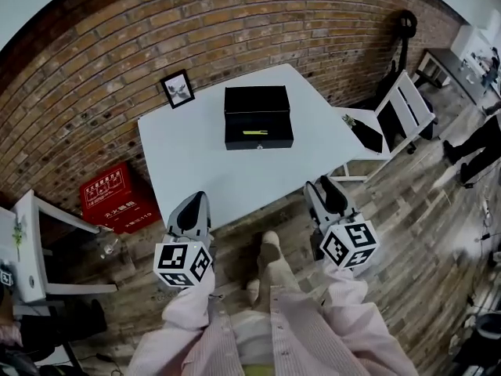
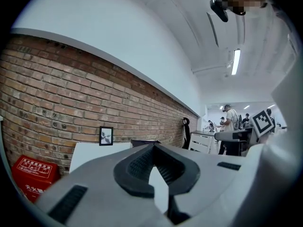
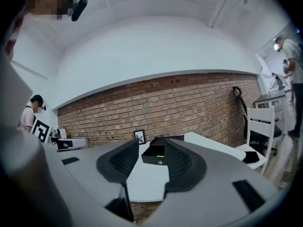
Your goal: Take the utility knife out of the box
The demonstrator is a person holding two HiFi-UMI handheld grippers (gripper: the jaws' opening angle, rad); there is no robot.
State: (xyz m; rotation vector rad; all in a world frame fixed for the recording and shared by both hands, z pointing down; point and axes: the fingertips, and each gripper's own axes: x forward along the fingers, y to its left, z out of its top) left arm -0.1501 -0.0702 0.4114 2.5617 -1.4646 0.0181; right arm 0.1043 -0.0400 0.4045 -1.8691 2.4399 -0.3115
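The utility knife (image 1: 254, 132) showed only as a slim yellow-green bar lying crosswise on the floor of the open black rectangular box (image 1: 258, 142). The box had its lid raised behind it and stood near the middle of the white table (image 1: 200, 159). In the right gripper view the knife (image 3: 160, 155) was a thin bright streak inside the box (image 3: 155, 161), and its blade and finer details were too small to make out. The left gripper view showed only the top of the box's lid, the gripper's own body hiding the rest. The left gripper (image 1: 197, 200) hung off the table's near edge, its jaws meeting at the tips on nothing. The right gripper (image 1: 322, 188) hung beside the table's near right edge, with its jaws moderately apart and empty.
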